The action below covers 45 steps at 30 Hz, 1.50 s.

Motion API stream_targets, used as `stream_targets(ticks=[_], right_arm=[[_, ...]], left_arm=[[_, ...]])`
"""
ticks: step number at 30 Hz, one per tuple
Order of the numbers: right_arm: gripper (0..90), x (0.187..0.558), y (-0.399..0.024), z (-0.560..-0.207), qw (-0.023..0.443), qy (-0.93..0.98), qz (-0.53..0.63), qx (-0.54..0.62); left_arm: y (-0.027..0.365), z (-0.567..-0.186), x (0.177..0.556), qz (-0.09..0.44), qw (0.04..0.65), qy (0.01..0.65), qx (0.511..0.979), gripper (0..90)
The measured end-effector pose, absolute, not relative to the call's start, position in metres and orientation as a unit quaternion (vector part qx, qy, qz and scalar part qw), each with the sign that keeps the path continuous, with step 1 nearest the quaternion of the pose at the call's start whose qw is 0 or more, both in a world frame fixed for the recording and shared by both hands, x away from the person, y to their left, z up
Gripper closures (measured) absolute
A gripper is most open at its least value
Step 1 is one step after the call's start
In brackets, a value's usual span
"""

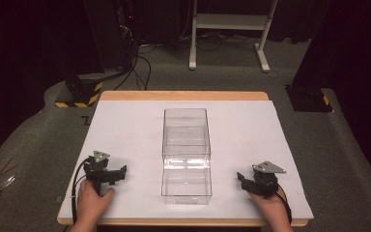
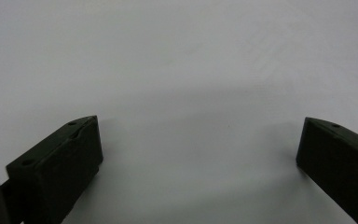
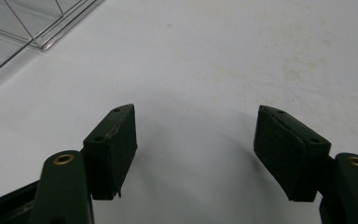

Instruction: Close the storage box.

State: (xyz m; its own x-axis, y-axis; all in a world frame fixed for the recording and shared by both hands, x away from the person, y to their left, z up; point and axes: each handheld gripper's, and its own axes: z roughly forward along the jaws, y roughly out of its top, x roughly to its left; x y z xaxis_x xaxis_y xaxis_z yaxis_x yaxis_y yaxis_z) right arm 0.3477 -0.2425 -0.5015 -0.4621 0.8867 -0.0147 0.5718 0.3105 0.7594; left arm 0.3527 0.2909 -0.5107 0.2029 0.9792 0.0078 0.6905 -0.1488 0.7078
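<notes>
Two grippers are held low over a white table cover (image 1: 251, 125), one at each near corner, with a clear plastic box (image 1: 186, 154) set midway between them. The left gripper (image 1: 117, 175) is gripped in the person's left hand (image 1: 92, 203), and its jaws are pointed inward toward the box; in the left gripper view the left gripper (image 2: 200, 144) is seen with its two black jaws spread wide, nothing but bare white surface lying between them. The right gripper (image 1: 241, 181) is held in the right hand (image 1: 273, 209), its grey three-cornered plate turned upward, and its jaws are likewise aimed toward the box. In the right gripper view the right gripper (image 3: 196, 135) is seen with the jaws parted, no object caught between the pads, and only the faintly stained white cover is seen beneath. A corner of the clear plastic box (image 3: 25, 23) is caught ahead of the right jaws and off to their left, apart from them. The box is a long, open-topped container, and neither gripper is touching it; it is separated from each by a stretch of bare cover. A black cable is trailed from the left gripper back past the wrist. Beyond the far edge of the table, a grey carpeted floor (image 1: 212, 79) and the white legs of a stand (image 1: 227, 34) are seen.
</notes>
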Motion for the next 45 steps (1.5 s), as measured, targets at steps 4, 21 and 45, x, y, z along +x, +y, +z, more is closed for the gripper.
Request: stream_targets(ticks=[4,21,45], right_arm=[[29.9,0.348,-0.242,-0.502,0.223,0.778,0.352,0.470],[31.0,0.345,-0.246,-0.499,0.225,0.769,0.371,0.470],[32.6,0.329,-0.241,-0.481,0.231,0.767,0.400,0.446]], left_arm=[[0.291,-0.511,0.353,0.245,0.295,0.582,0.717,0.5],[0.291,-0.511,0.353,0.244,0.295,0.582,0.718,0.5],[0.291,-0.511,0.353,0.244,0.295,0.582,0.717,0.5]])
